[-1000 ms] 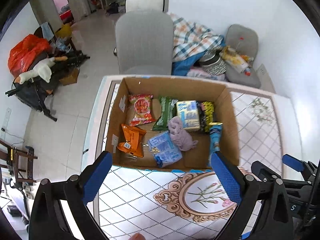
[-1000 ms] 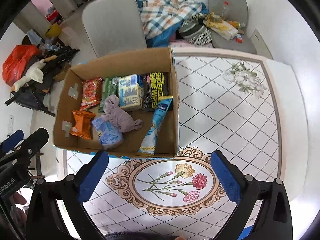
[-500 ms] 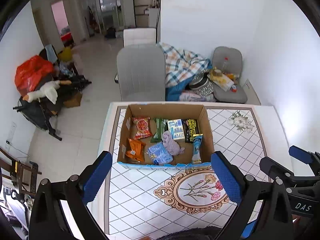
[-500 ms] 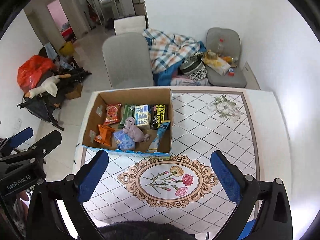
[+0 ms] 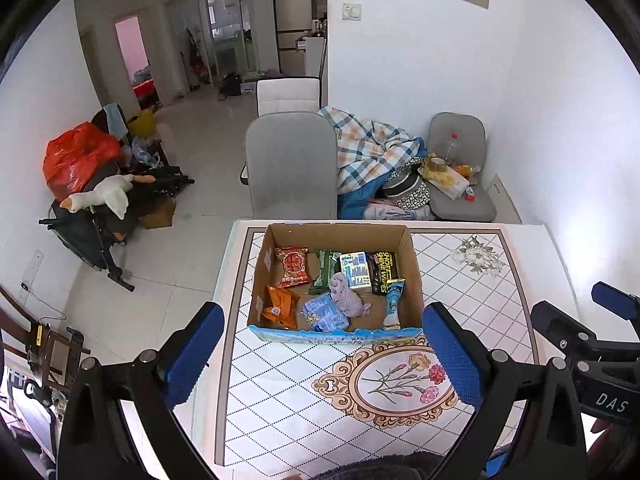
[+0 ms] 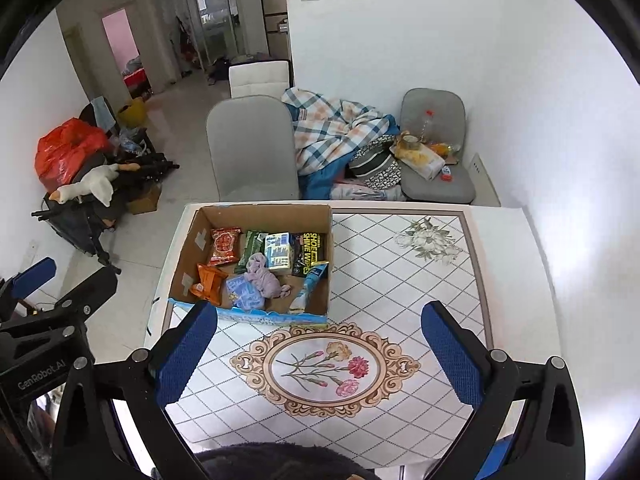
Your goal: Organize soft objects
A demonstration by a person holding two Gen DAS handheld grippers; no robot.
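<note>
Both grippers, left (image 5: 322,344) and right (image 6: 318,342), hang wide and empty, well short of the box (image 5: 414,272). The purple cloth (image 5: 346,294) lies inside it, ahead; descend straight, pinching its bunched middle.

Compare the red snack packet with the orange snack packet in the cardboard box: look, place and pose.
The red snack packet lies flat near the box's far wall; the orange snack packet sits nearer the front wall, crumpled and tilted. The red one shows a round printed picture, while the orange one shows a small white label. The red one looks smoother and fuller. Both lie at the left end of the cardboard box, untouched by either gripper.
</note>
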